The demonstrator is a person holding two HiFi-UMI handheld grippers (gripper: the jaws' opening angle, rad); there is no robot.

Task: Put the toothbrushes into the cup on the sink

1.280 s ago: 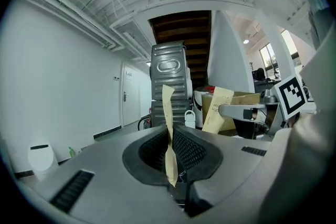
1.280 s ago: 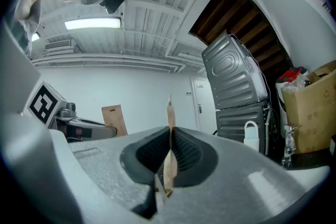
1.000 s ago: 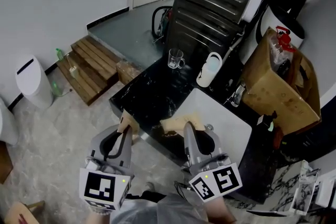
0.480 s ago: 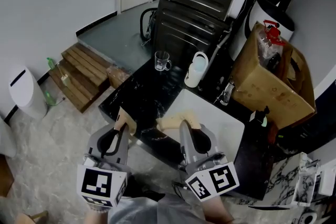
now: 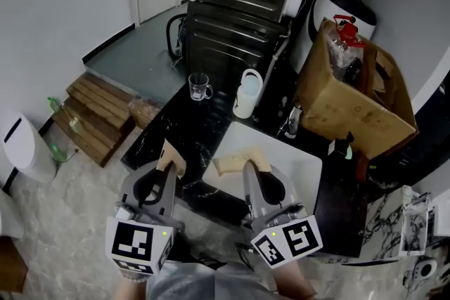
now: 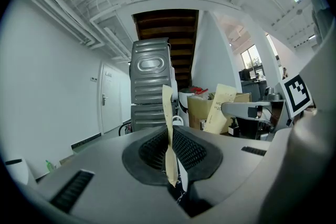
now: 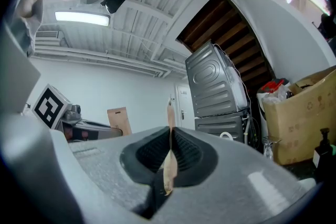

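Jaws pressed together and empty on both the left gripper (image 5: pixel 169 158) and the right gripper (image 5: pixel 233 165).
Both are held side by side, roughly level, tips over the near edge of the black marble worktop (image 5: pixel 188 128).

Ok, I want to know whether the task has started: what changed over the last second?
The person shifted, so the glass cup, white jug and sink slid left in the head view. The left gripper and right gripper kept their places in front of the body. Nothing was taken or let go. Unchanged: both pairs of jaws together and empty, no toothbrush in sight.
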